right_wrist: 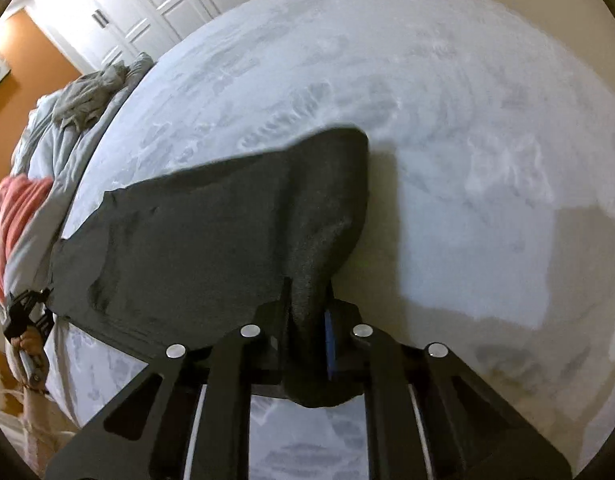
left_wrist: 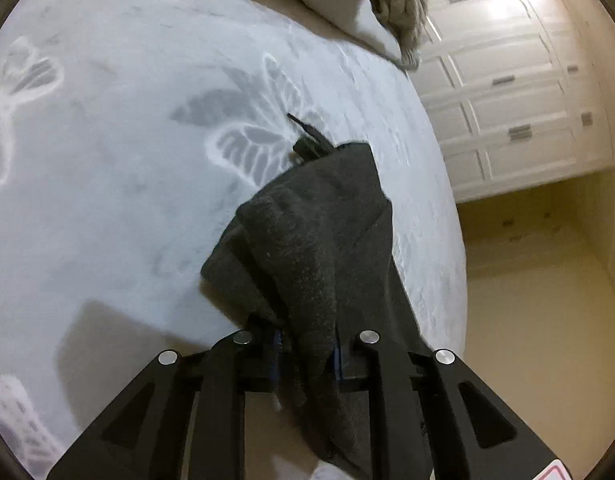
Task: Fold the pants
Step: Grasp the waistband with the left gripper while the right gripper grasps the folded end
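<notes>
With my left gripper [left_wrist: 307,344] and right gripper [right_wrist: 307,320] each clamped on the dark pants [right_wrist: 211,232], which hang ahead of me over the bed [right_wrist: 447,100], I should lower both evenly.

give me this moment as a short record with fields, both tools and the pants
surface: bed with a pale butterfly-print blanket
garment: dark grey pants, bunched and partly lifted off the blanket
left tool: shut on the pants, cloth draping over the fingers
right tool: shut on the pants, fabric pinched between the fingers
far end of bed: rumpled grey bedding and a pink cloth
background: white panelled cabinets
fold state: not yet laid flat
</notes>
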Available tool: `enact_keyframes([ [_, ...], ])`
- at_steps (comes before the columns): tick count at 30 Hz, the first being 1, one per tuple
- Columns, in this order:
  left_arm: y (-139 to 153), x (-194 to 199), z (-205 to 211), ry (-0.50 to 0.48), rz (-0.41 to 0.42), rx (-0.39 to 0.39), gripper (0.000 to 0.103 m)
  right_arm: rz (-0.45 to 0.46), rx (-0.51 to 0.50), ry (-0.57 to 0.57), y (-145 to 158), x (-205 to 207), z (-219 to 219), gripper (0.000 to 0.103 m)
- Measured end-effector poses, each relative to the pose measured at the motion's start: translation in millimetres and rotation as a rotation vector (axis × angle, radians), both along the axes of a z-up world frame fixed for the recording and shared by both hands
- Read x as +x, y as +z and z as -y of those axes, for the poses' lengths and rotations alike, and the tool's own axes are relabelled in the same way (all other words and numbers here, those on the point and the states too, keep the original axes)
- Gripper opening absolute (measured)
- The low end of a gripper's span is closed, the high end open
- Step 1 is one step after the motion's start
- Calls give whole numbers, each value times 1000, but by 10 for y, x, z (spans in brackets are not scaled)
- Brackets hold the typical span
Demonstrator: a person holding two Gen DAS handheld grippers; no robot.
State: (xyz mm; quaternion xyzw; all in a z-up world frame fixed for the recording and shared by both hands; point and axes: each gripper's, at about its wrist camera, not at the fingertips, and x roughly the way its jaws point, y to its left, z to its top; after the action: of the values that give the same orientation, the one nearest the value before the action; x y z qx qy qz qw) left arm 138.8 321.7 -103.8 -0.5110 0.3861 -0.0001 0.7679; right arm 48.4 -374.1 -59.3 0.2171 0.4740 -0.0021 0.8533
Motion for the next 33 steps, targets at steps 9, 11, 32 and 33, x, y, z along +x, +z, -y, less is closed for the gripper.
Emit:
enact_keyframes([
  [9, 328, -337, 388, -189, 44, -64, 13, 107, 20, -63, 540, -577, 586, 10],
  [11, 197, -315, 521, -191, -49, 48, 13, -67, -44, -80, 157, -502, 723, 18],
  [32, 85, -375, 646, -144, -122, 116, 41, 87, -392, 440, -15, -70, -1952, 14],
  [33, 79, -374, 634, -140, -122, 102, 41, 112, -345, 419, 102, -82, -1891, 14],
])
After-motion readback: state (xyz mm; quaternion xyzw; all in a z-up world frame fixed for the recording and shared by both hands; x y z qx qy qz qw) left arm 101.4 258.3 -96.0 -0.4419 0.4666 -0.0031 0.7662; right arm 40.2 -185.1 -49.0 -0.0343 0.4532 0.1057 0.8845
